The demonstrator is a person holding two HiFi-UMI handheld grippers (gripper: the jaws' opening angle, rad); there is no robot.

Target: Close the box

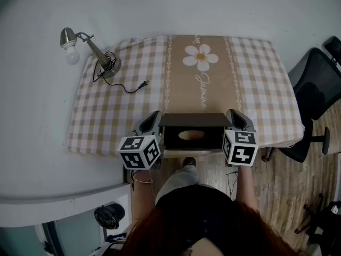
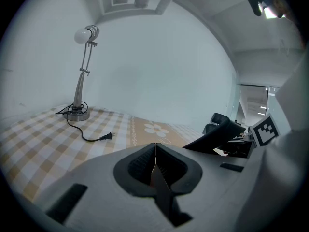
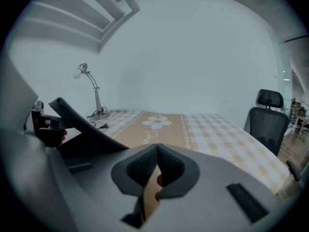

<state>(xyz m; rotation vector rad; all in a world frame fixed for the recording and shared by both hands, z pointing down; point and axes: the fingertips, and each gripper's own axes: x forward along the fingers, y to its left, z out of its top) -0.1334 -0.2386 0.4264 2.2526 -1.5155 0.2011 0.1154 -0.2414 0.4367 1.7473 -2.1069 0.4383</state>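
My left gripper (image 2: 155,152) clenched on thin flap edge of box (image 1: 193,135); right gripper (image 3: 157,164) same, tan card between jaws. Box between them at near edge of table (image 1: 106,121): 3 o'clock from left, 9 from right. Long axis 9-to-3. Neither nearer; I judge closing needs both.

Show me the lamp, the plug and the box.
lamp (image 1: 111,65), head view, on its round base.
plug (image 1: 143,83), head view, on the cord's loose end.
box (image 1: 194,120), head view, on its dark top flap.
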